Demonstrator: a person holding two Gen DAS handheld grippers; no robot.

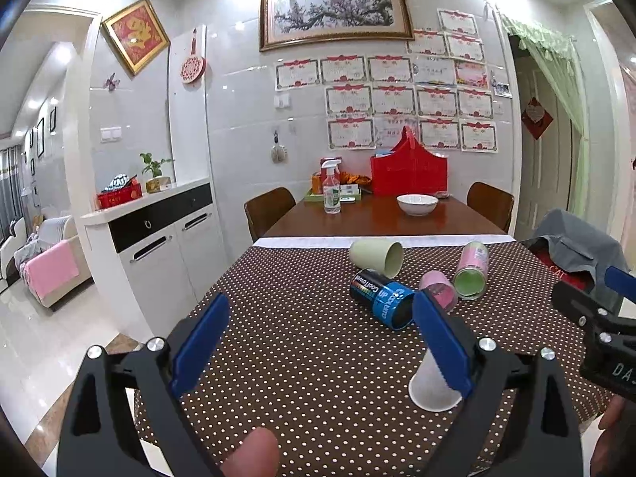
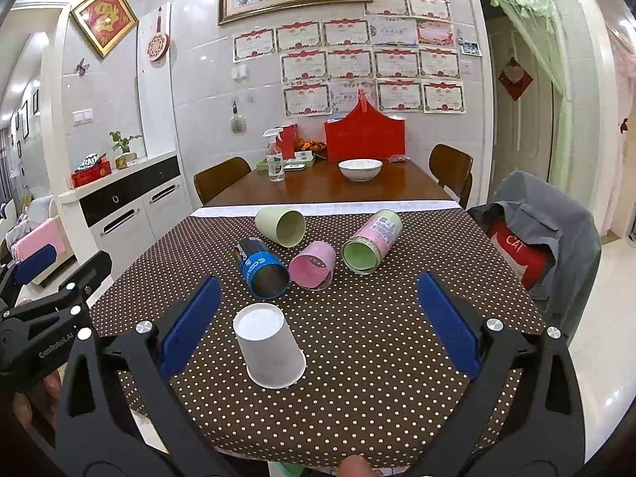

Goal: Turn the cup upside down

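Observation:
A white paper cup (image 2: 270, 348) stands upside down, rim on the dotted brown tablecloth (image 2: 377, 338), near the front edge. In the left wrist view the cup (image 1: 431, 387) is partly hidden behind my right blue finger. Behind it four cups lie on their sides: a blue-black can-like cup (image 2: 262, 270), a pink cup (image 2: 314, 264), a pale green cup (image 2: 280, 226) and a pink-labelled jar with a green inside (image 2: 369, 248). My left gripper (image 1: 318, 342) is open and empty, left of the white cup. My right gripper (image 2: 318, 318) is open and empty, its fingers either side of the white cup, apart from it.
Beyond the cloth the wooden table (image 2: 318, 187) holds a white bowl (image 2: 359, 169), a spray bottle (image 2: 275, 159) and a red bag (image 2: 363, 135). Chairs stand at both sides; one at right has a grey jacket (image 2: 544, 218). A white cabinet (image 2: 127, 198) stands left.

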